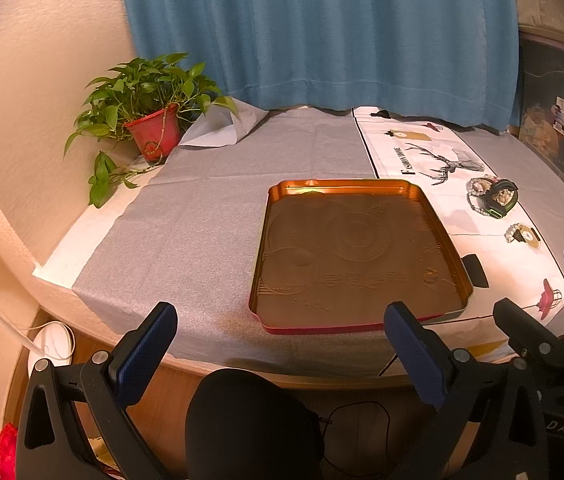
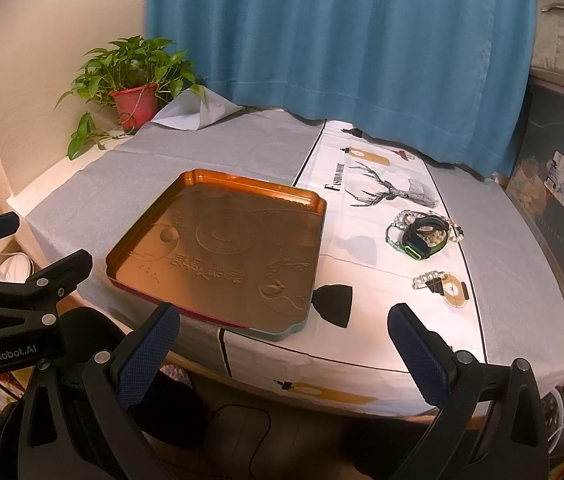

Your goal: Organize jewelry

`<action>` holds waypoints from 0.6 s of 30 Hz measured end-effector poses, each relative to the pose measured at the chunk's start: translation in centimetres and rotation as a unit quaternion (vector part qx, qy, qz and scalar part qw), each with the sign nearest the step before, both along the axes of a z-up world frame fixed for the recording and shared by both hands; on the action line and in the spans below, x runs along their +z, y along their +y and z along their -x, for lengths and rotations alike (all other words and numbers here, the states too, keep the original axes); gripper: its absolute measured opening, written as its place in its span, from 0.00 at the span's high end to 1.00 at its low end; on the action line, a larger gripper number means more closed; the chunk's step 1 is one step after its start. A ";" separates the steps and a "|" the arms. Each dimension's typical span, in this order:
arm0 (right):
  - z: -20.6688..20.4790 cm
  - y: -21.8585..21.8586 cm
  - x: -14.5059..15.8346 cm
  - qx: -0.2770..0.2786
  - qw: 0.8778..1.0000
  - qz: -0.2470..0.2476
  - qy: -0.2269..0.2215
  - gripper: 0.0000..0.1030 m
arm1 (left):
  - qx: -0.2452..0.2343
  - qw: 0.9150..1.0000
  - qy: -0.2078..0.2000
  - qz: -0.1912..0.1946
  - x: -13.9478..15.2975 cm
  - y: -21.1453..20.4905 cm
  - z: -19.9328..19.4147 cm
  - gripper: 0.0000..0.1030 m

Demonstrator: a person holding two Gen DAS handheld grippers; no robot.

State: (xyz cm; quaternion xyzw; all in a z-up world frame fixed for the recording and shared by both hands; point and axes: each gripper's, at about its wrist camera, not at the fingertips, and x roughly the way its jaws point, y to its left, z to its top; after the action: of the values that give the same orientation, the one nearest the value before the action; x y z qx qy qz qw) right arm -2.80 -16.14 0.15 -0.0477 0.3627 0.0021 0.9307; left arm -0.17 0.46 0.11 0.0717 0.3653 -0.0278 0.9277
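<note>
Jewelry lies on the white printed cloth point(image 2: 382, 280) right of the tray point(image 2: 217, 248): a bead-bracelet pile with a watch point(image 2: 422, 234), and a smaller bead piece point(image 2: 432, 282) nearer the table edge. The tray holds nothing. Left gripper point(image 1: 282, 344) and right gripper point(image 2: 284, 344) hover before the table, jaws wide apart, gripping nothing.

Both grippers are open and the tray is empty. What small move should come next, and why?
Probably move the right hand-held gripper forward to the small bead bracelet: it lies nearest, on the white cloth beside the empty tray, and both grippers hold nothing.
</note>
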 end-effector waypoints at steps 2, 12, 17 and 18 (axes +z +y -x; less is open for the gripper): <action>0.0 0.0 0.0 0.000 1.000 0.001 0.000 0.00 | 0.000 1.000 -0.001 0.000 0.0 0.0 0.0 0.00; 0.1 0.1 -0.1 0.001 1.000 0.001 0.000 0.00 | 0.000 1.000 -0.001 -0.001 0.0 0.0 0.0 0.00; 0.1 0.1 0.0 0.000 1.000 0.000 0.000 0.00 | 0.000 1.000 0.000 -0.001 0.0 -0.1 0.0 0.00; 0.1 0.0 0.0 0.000 1.000 -0.001 0.001 0.00 | 0.000 1.000 0.000 -0.001 0.0 -0.1 0.0 0.00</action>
State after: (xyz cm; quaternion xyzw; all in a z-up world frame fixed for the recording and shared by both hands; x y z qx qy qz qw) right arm -2.86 -16.09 0.20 -0.0471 0.3634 0.0025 0.9304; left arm -0.17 0.33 0.10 0.0729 0.3653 -0.0278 0.9276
